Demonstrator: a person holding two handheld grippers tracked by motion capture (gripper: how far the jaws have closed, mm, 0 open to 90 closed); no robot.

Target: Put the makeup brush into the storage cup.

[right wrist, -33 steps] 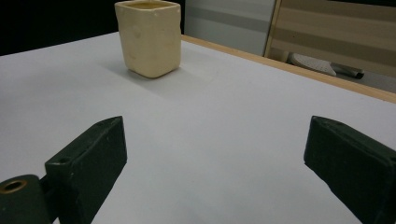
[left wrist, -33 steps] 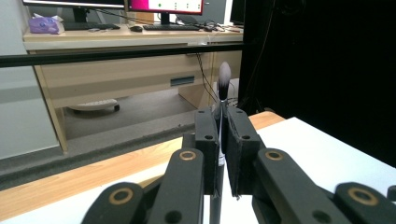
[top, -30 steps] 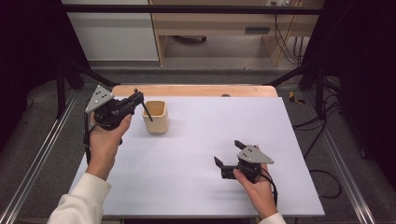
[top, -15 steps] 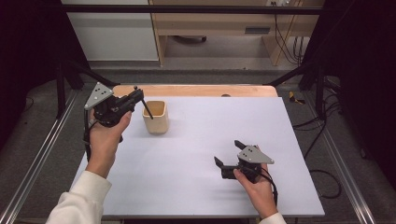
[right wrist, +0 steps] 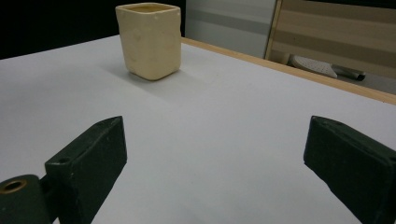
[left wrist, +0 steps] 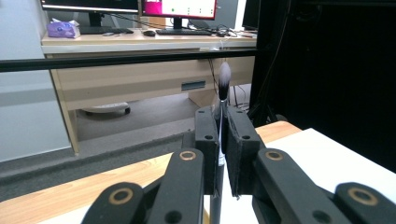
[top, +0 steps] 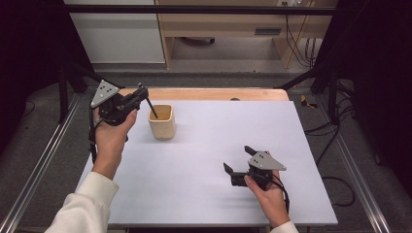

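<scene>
L gripper (top: 137, 97) was just left of the cup (top: 162, 122), raised above the table (top: 204, 170), jaws clamped tight on a brush (left wrist: 223, 88). In the left gripper view the brush stood upright betw. the two pads, bristle tip poking above them, handle running down below. From the high view the dark handle slanted from the jaws down into the cup's open mouth, lower end inside the rim. Cup sat upright on the table's far-left part. R gripper (top: 239, 162) was well apart from the cup, near-right of it, low over the table, jaws spread wide w/ nothing betw. them, pointed toward the cup (right wrist: 149, 39).
</scene>
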